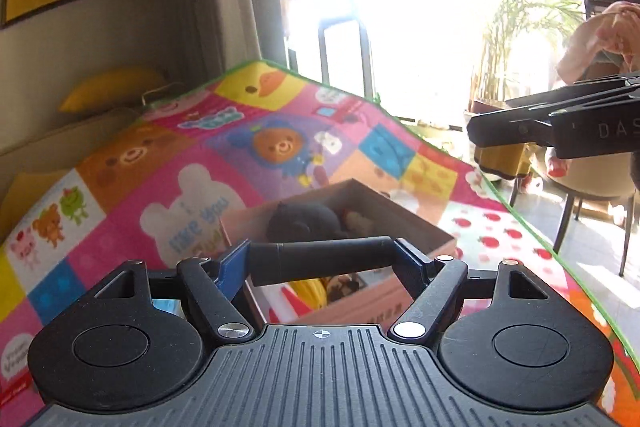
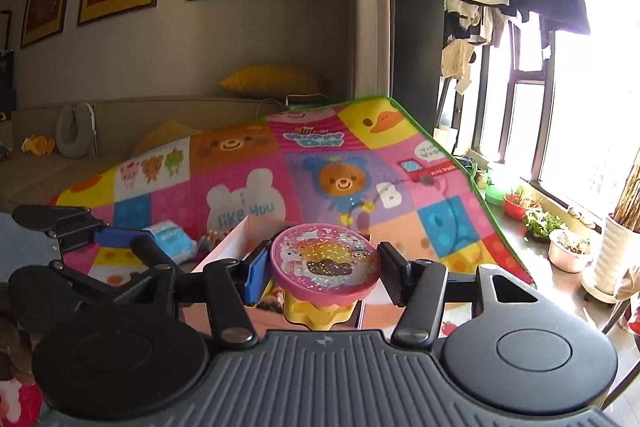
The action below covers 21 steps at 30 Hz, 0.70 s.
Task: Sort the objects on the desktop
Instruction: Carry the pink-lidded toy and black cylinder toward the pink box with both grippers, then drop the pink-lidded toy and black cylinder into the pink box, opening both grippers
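Both my grippers loaded above the pink box (image 1: 400, 223)

The mat (image 2: 248, 211) reads "i like you". My left gripper (image 1: 320, 259) clamps a black cylinder (image 1: 320, 259) crosswise; my right gripper (image 2: 322, 267) pinches a glittery pink-lidded toy (image 2: 322, 259).

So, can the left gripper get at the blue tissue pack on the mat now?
Probably not yet. The left gripper is shut on a black cylinder, so its jaws are occupied. The tissue pack itself lies uncovered beside the cardboard box.
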### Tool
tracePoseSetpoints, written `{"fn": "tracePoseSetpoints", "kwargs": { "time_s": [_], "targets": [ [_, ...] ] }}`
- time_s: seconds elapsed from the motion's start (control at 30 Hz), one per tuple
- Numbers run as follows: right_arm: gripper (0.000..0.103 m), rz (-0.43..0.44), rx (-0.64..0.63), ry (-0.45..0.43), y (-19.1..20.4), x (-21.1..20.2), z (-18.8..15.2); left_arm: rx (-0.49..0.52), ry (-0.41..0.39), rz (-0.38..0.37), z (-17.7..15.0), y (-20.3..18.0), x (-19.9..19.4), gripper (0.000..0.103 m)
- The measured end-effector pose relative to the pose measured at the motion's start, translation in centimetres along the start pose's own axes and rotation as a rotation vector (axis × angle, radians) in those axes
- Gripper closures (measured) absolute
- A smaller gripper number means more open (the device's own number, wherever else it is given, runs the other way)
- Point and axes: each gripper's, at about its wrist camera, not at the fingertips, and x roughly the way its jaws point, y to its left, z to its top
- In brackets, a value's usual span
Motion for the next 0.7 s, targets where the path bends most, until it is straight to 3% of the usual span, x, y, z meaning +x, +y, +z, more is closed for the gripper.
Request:
{"fn": "tracePoseSetpoints", "kwargs": {
  "time_s": [0.13, 0.2, 0.3, 0.37, 0.53, 0.7],
  "targets": [
    [0.046, -0.002, 0.032, -0.004, -1.1, 6.0, 3.3, -0.020, 0.003, -0.006, 2.1, 1.0, 4.9, 0.020],
    [0.040, -0.018, 0.039, 0.022, -1.4, 8.9, 4.0, -0.056, 0.018, 0.007, 1.8, 2.2, 5.7, 0.011],
    [0.039, -0.023, 0.053, 0.042, -1.7, 10.8, 3.6, -0.077, 0.022, 0.020, -0.5, 4.2, 4.4, 0.006],
    [0.033, -0.025, 0.035, 0.043, -1.8, 11.1, 2.7, -0.074, 0.049, 0.052, -2.8, 5.6, 3.4, 0.006],
    [0.032, -0.068, 0.003, 0.110, -1.8, 12.7, 1.2, -0.129, 0.177, 0.113, -8.3, 9.7, 2.3, 0.004],
    [0.032, -0.062, -0.004, 0.168, -0.3, 14.8, 1.3, -0.212, 0.200, 0.169, -10.9, 13.3, 0.6, 0.003]
  ]
}}
